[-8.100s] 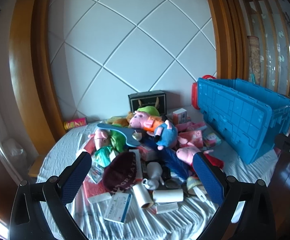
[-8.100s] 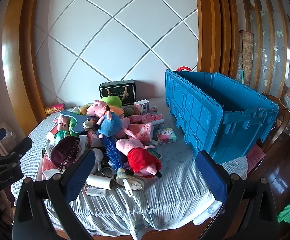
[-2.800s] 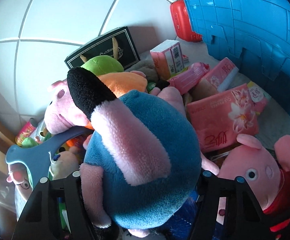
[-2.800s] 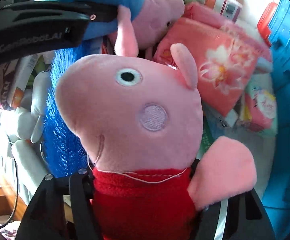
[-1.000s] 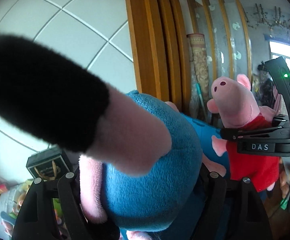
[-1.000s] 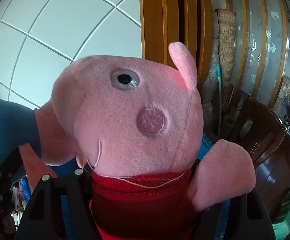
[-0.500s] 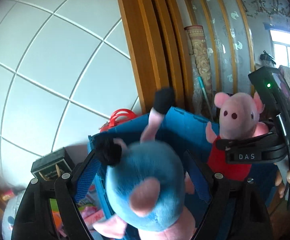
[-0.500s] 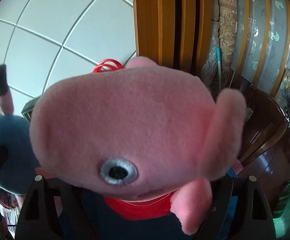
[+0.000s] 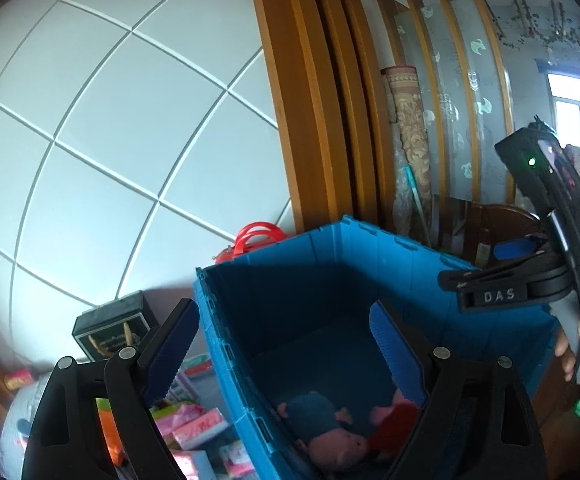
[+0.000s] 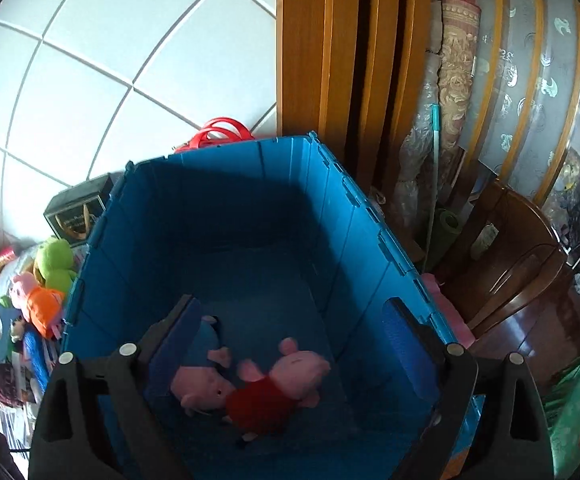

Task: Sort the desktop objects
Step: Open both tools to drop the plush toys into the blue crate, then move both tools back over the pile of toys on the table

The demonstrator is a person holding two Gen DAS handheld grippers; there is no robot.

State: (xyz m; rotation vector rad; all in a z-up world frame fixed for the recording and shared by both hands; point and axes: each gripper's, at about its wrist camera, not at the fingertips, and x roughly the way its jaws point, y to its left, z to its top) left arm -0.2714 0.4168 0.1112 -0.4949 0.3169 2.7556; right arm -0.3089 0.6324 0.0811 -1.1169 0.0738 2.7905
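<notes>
While both claws hang above the big blue plastic crate, the left gripper and the right gripper are spreading their blue-padded jaws, with nothing pinched between them. On the crate's floor lie two soft pig toys touching each other: the blue-bodied plush pig and the red-dressed plush pig. Pink packets and a green plush frog stay outside on the cluttered table beside the crate.

Daylight glares from the window; the blue bin interior lies shadowed, its plush toys blurred, edges fisheye-bent.
</notes>
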